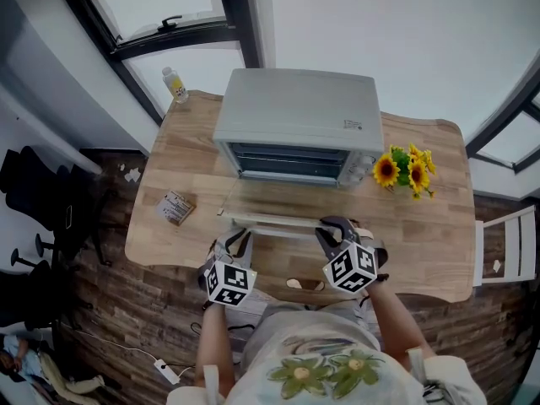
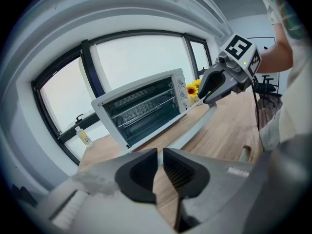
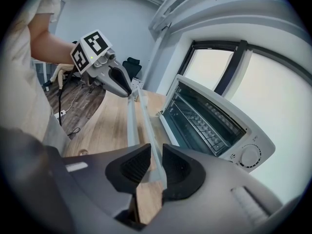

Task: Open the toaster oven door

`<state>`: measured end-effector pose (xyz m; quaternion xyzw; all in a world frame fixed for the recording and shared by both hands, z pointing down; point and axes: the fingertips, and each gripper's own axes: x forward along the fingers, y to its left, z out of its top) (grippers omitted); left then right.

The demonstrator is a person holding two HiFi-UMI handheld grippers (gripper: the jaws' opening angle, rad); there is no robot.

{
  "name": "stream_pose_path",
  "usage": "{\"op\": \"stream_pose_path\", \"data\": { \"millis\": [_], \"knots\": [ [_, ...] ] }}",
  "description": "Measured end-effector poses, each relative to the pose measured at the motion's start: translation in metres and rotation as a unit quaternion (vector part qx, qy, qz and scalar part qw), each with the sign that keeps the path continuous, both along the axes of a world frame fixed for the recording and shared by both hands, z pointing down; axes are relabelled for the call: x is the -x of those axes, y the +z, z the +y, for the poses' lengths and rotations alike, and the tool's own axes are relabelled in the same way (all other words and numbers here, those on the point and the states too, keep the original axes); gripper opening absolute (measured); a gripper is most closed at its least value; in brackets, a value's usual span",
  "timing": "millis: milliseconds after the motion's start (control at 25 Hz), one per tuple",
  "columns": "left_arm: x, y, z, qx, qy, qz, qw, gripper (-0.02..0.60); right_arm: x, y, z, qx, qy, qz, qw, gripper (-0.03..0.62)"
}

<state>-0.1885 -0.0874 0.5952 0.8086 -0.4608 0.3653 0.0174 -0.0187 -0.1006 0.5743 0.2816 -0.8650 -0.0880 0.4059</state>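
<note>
The toaster oven [image 1: 295, 112] is a pale grey box with a flat top, standing at the back middle of the wooden table [image 1: 177, 167], its front facing the person. Its door [image 1: 278, 201] is hinged at the bottom and lies folded down almost level, the wood showing through its glass. A pale handle [image 1: 278, 224] runs along the door's near edge. The dark cavity with a wire rack stands exposed

There is one bench [image 1: 422, 243]. One toaster oven [image 1: 295, 112] stands at its far edge, with one door [image 1: 278, 199] and one door handle [image 1: 278, 224]. There is one bottle [image 1: 175, 83] by the far left corner. One bunch of sunflowers [image 1: 405, 170] is near the right edge and one small packet [image 1: 175, 207] near the left edge. There are two grippers at the near edge: the left gripper [image 1: 240, 233] and the right gripper [image 1: 329, 224]. One white chair [image 1: 506, 256] stands beyond the right edge.
</note>
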Motion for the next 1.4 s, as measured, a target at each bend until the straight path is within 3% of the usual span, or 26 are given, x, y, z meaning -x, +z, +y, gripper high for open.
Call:
{"op": "stream_pose_path", "data": {
  "millis": [80,480,1400],
  "knots": [
    [0.001,-0.002,0.0,-0.002,-0.008,0.009,0.9999,0.006,0.0,0.0,0.0,-0.001,0.0,0.0,1.0,0.077],
    [-0.015,-0.01,0.004,0.004,-0.035,0.049,0.9981,0.003,-0.001,0.003,0.001,-0.002,-0.008,-0.005,1.0,0.075],
    [-0.017,-0.022,0.03,0.009,-0.076,0.046,0.996,0.004,0.002,0.041,0.024,0.048,-0.045,0.016,0.998,0.089]
  ]
}}
